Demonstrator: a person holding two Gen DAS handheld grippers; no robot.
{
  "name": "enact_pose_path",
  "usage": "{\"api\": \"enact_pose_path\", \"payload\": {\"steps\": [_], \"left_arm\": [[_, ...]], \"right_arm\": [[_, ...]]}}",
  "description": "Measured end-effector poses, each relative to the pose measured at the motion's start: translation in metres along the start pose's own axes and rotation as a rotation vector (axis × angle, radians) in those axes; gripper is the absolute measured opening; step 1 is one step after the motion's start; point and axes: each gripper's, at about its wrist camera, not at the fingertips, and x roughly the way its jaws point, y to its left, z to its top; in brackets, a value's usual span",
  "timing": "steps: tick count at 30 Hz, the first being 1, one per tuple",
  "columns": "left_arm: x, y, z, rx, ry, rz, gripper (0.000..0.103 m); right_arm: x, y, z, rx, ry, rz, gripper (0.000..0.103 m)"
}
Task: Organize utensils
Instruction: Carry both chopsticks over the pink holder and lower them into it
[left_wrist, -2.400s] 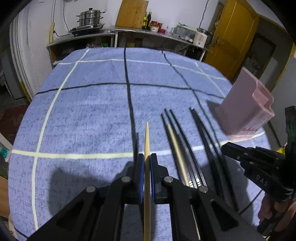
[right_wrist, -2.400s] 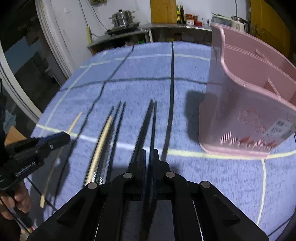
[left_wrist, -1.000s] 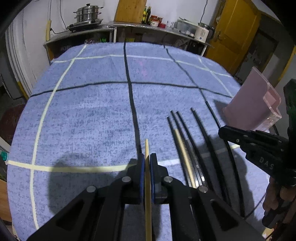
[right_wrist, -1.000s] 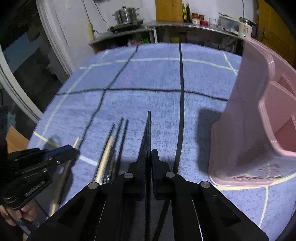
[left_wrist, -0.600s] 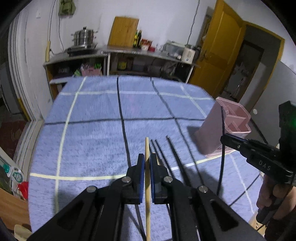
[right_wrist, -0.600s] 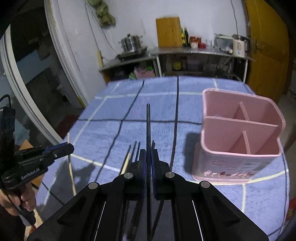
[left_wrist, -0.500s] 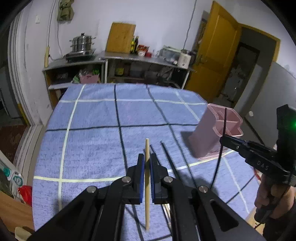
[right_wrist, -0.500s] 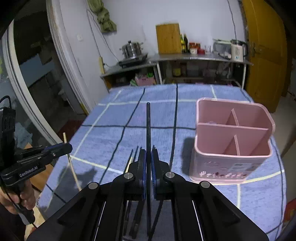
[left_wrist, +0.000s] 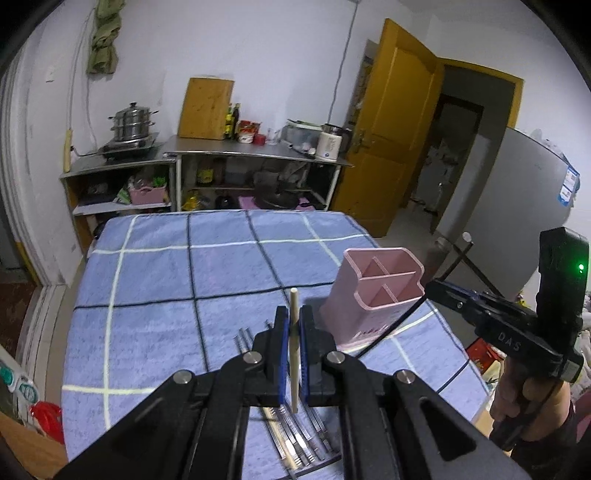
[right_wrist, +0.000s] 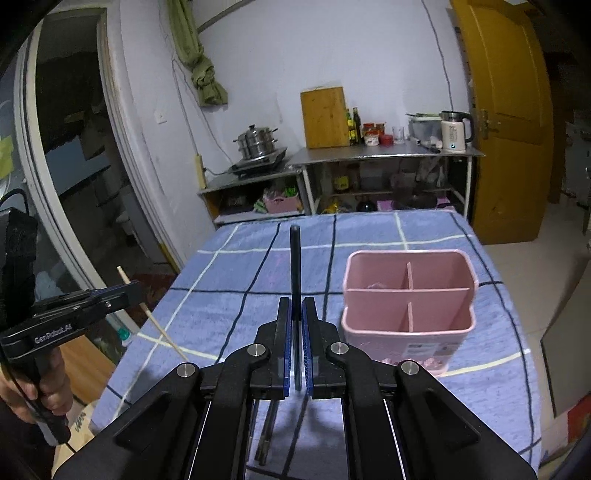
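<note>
Left gripper (left_wrist: 291, 354), bottom centre of its own view: clamped on a wooden chopstick (left_wrist: 293, 332), stick nearly upright, tip poking above the jaws. Right gripper (right_wrist: 295, 345), bottom centre of its view: clamped on a black chopstick (right_wrist: 295, 266), also upright. Both sticks clear of the tabletop (left_wrist: 147, 325).

Loose chopsticks (left_wrist: 295, 439) lie in a row on the cloth under the left gripper, low in frame.

Pink holder (right_wrist: 408, 295) sits right of centre, just beyond the right gripper; four compartments, all look empty as far as I can see.

Step in hand, my read: carry both sticks to the holder and drop them in.
- Get each stick's lower end over one compartment, inside the rim and off the dividers, before lowering.
- Keep sticks vertical; a tilted one catches the rim and may tip the light holder.
- One gripper at a time so they don't collide over the opening.
- Let go only once the end is well inside.

Far back: shelf with steamer pot (right_wrist: 256, 142) and kettle, irrelevant.
</note>
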Motion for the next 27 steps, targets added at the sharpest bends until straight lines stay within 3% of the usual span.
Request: {"api": "enact_pose_path", "payload": {"steps": [7, 15, 22, 27], "left_arm": [[0.025, -0.028, 0.022, -0.005, 0.014, -0.082, 0.006], [0.042, -0.066, 0.061, 0.021, -0.025, -0.139, 0.006], [0.062, -0.082, 0.095, 0.024, -0.070, -0.149, 0.006], [0.085, -0.089, 0.103, 0.038, -0.075, -0.139, 0.006]], "right_arm": [[-0.026, -0.024, 0.016, 0.024, -0.045, -0.040, 0.005], [-0.046, -0.047, 0.045, 0.046, -0.110, -0.090, 0.005], [-0.050, -0.064, 0.076, 0.073, -0.176, -0.099, 0.005], [-0.032, -0.076, 0.081, 0.087, -0.168, -0.104, 0.005]]}}
